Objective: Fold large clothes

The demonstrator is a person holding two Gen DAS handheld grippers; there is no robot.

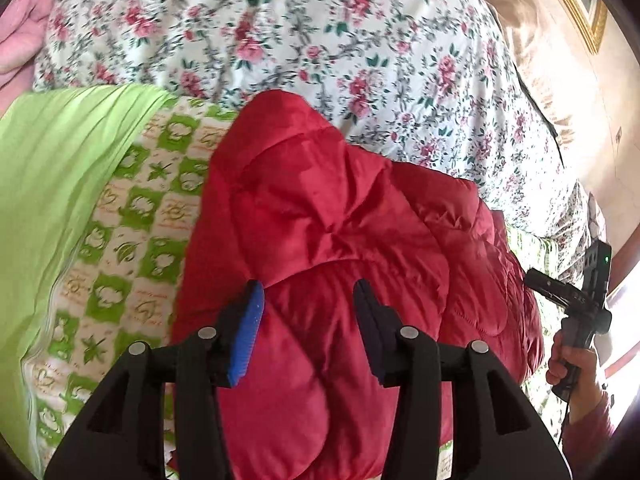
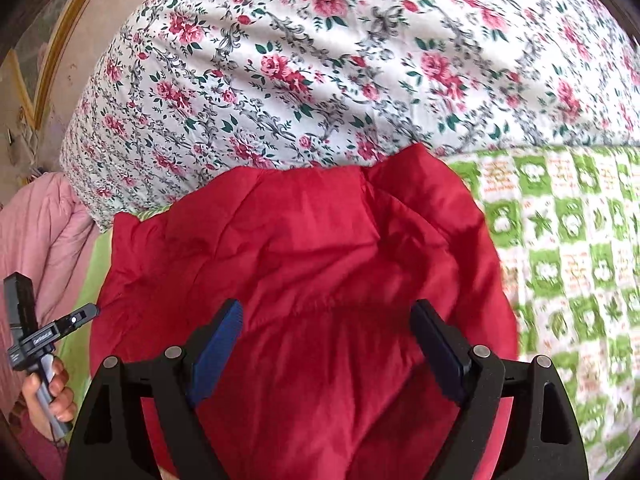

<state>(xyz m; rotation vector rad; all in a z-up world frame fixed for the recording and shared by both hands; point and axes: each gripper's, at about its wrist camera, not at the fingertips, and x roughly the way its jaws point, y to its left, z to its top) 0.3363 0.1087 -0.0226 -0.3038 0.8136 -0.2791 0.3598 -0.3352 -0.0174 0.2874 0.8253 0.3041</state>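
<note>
On the bed, a red quilted jacket [image 1: 340, 240] lies bunched over a green-and-white checked sheet [image 1: 132, 216], its far edge reaching the foot of a big floral quilt [image 1: 280, 40] piled behind it. Seen from the left wrist, the jacket fills the middle of the view, a puffy folded part humped up just beyond the fingers and the rest spreading under and past them toward the right. The left gripper [image 1: 308, 328] hangs over this red cloth with its jaws parted a moderate way; red fabric shows in the gap, yet neither blue pad [image 1: 248, 336] pinches any of it. From the right wrist, the jacket [image 2: 304, 260] again lies directly below and ahead, smoother here, with a gathered seam running across between the fingers. The right gripper [image 2: 328, 344] is spread wide above it and grips nothing. Each camera catches the other tool at the jacket's side: the right one [image 1: 576, 300] at the jacket's right edge, held in a hand [image 1: 572, 364], and the left one [image 2: 40, 332] near the jacket's left edge, also in a hand [image 2: 48, 392]. A plain green cloth [image 1: 56, 184] lies left of the checked sheet, pink bedding [image 2: 40, 232] sits beyond it, and a gold frame [image 1: 580, 4] hangs on the wall.
</note>
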